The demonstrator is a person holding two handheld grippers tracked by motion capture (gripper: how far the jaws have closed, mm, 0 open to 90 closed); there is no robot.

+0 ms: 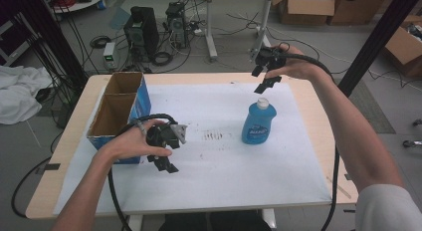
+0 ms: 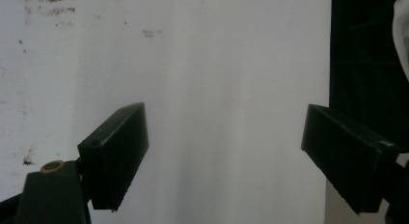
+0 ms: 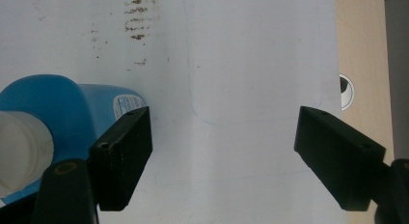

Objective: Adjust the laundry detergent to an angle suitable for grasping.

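- Clearly, the table (image 1: pixel 64 181) under its white paper sheet (image 1: pixel 219 181) leaves room, so nothing crowds either hand.
- At 9 o'clock, the open cardboard box (image 1: pixel 121 110) stands just beside the left gripper (image 1: pixel 164 156), whose jaws are spread wide over bare paper; a careless swing could knock it.
- Near centre, toward 2 o'clock, stands the blue dish-soap bottle (image 1: pixel 259 122), upright and tall, likely to topple if clipped.
- Above it at 12 o'clock, the right gripper (image 1: pixel 266 76) hovers, jaws wide and empty; in its own view the bottle's white cap (image 3: pixel 21 151) sits off to one side, so a descent might strike it.
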